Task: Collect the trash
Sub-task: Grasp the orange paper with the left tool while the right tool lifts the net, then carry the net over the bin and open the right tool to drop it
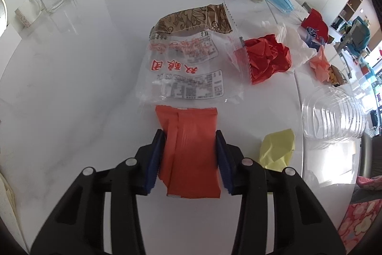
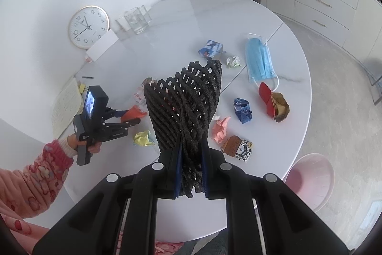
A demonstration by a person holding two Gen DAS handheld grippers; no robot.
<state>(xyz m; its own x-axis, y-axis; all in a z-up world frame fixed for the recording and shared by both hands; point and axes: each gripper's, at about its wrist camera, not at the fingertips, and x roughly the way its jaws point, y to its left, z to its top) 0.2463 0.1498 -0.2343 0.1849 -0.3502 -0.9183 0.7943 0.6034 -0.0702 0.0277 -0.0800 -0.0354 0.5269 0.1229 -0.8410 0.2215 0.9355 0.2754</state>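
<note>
1. Two tools at work over the round white counter [image 2: 281, 23], w/ about a dozen bits of trash spread across it.
2. Black mesh basket [image 2: 188, 109]: the right tool [image 2: 191, 173] is clamped tight on its rim, basket held up over the counter's near side. Judgement: keep it level & bring its mouth toward the left tool so the drop is short.
3. Clear printed wrapper [image 1: 188, 71] lies flat just beyond the orange packet, brown patterned film [image 1: 195, 20] behind it; crumpled red paper [image 1: 267, 59] to the right of both.
4. Blue face mask [image 2: 260, 61] sits far side, well apart from the present pick.
5. Orange packet [image 1: 191, 154]: the left tool [image 1: 191, 159] has its jaws closed in on the packet's two side edges, pads touching it; it rests on or just off the counter, can't tell which. Judgement: thin & slippery, so confirm grip before lifting, lift straight up, don't drag it into the clear wrapper.
6. Yellow paper wad [image 1: 278, 149] just right of the left tool; likely an easy next pick, but avoid nudging it now.
</note>
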